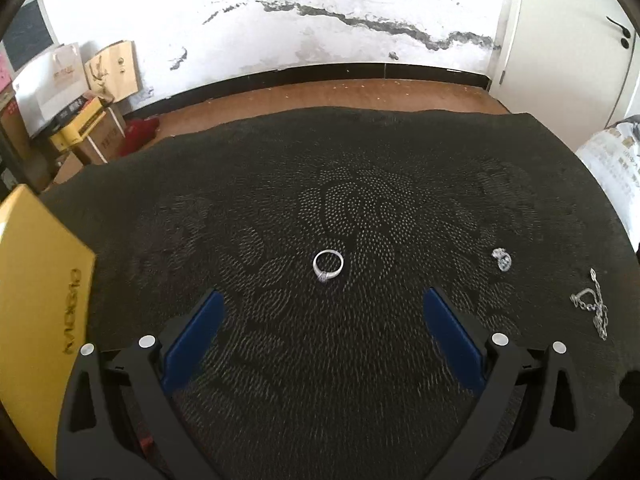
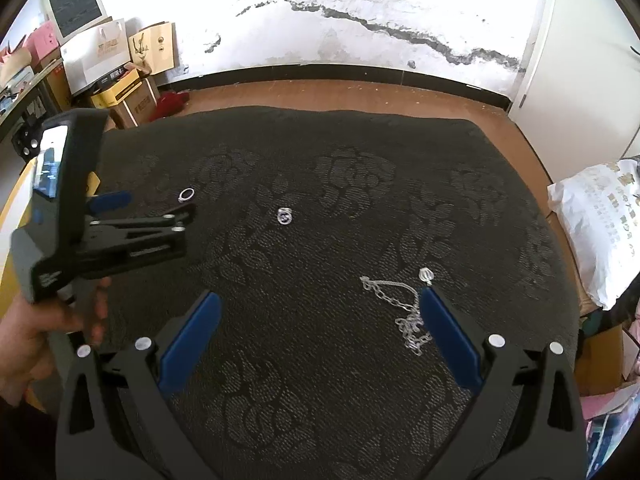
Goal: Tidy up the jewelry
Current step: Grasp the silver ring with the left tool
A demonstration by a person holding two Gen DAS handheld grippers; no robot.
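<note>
A silver ring lies on the dark patterned cloth, just ahead of my open left gripper; it also shows in the right wrist view. A small sparkly earring lies to its right and shows in the right wrist view. A silver chain lies at the far right. In the right wrist view the chain lies beside the right fingertip of my open, empty right gripper. The left gripper is at the left there, held by a hand.
A yellow box sits at the table's left edge. Cardboard boxes and paper bags stand on the floor at the back left. A white bag lies off the right edge. A white door is at the back right.
</note>
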